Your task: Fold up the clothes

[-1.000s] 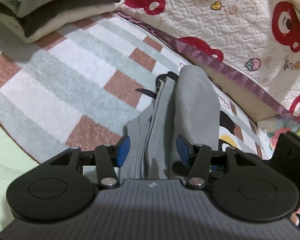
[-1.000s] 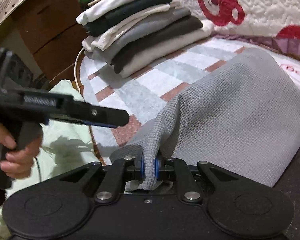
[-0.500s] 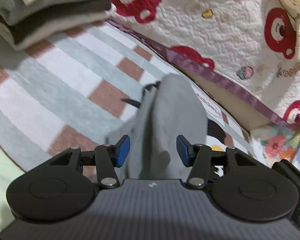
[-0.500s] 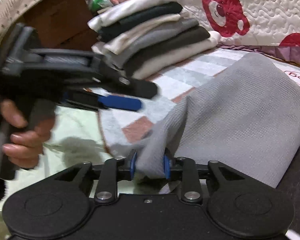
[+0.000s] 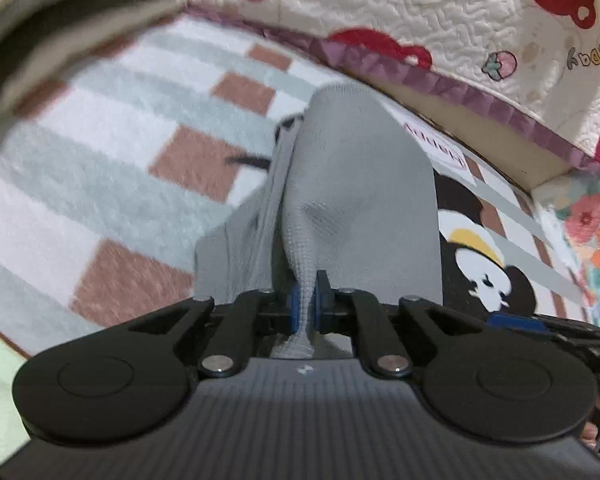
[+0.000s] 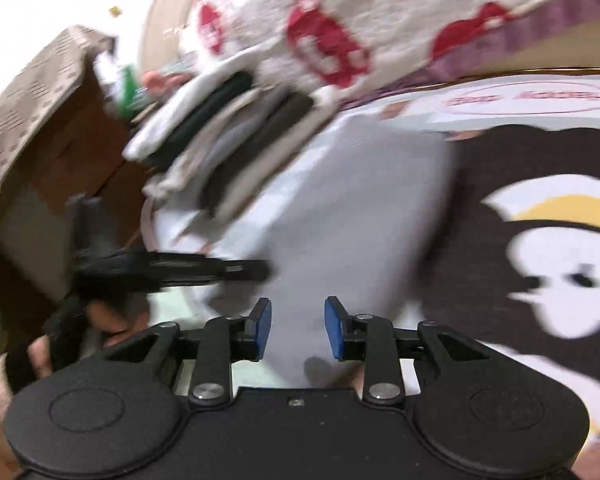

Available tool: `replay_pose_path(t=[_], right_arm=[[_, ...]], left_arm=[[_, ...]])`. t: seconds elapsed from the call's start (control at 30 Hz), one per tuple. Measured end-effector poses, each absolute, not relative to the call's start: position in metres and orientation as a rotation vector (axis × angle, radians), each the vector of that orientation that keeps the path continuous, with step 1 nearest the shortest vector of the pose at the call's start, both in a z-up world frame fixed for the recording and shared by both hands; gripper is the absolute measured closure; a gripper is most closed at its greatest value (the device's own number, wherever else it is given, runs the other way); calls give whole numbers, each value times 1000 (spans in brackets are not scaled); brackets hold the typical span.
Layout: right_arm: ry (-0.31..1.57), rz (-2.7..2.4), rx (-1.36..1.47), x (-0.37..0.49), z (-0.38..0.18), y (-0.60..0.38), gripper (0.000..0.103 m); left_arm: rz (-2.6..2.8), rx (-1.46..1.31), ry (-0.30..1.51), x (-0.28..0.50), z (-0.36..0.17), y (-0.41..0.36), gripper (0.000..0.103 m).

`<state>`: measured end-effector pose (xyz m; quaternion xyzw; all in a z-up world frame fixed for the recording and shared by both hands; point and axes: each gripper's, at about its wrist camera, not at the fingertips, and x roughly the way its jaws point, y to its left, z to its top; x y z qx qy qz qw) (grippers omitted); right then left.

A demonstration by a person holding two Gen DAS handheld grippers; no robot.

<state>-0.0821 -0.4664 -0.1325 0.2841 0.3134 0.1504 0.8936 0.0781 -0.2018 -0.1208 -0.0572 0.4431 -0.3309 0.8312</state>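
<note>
Left hand-held gripper (image 5: 305, 298) pinches grey garment (image 5: 360, 184); right hand-held gripper (image 6: 298, 326) gapes wide, apparently gripping nothing (blurred).

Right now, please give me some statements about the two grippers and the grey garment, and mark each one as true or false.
1. The left gripper is shut on the grey garment. True.
2. The right gripper also pinches the garment. False: its jaws stand open.
3. A stack of folded clothes lies beyond the garment. True.
4. The garment lies on a bare wooden floor. False: it lies on a checked rug.
</note>
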Motion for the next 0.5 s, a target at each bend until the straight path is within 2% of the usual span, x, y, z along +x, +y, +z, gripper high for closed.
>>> replay_pose_path(t=[0.13, 0.2, 0.27, 0.37, 0.4, 0.5], right_arm=[[625, 202, 639, -89, -136, -490, 66], [639, 205, 634, -86, -140, -485, 65], [665, 209, 623, -82, -144, -478, 64], [707, 218, 622, -77, -151, -469, 59], [719, 217, 626, -75, -153, -467, 56], [753, 216, 643, -72, -161, -463, 55]], left_arm=[[-646, -25, 945, 75, -119, -206, 95], [-577, -40, 996, 80, -137, -199, 84], [-557, -107, 997, 82, -137, -188, 80], [-506, -28, 951, 86, -126, -182, 79], [-502, -25, 944, 86, -123, -181, 83], [-543, -57, 924, 83, -112, -177, 83]])
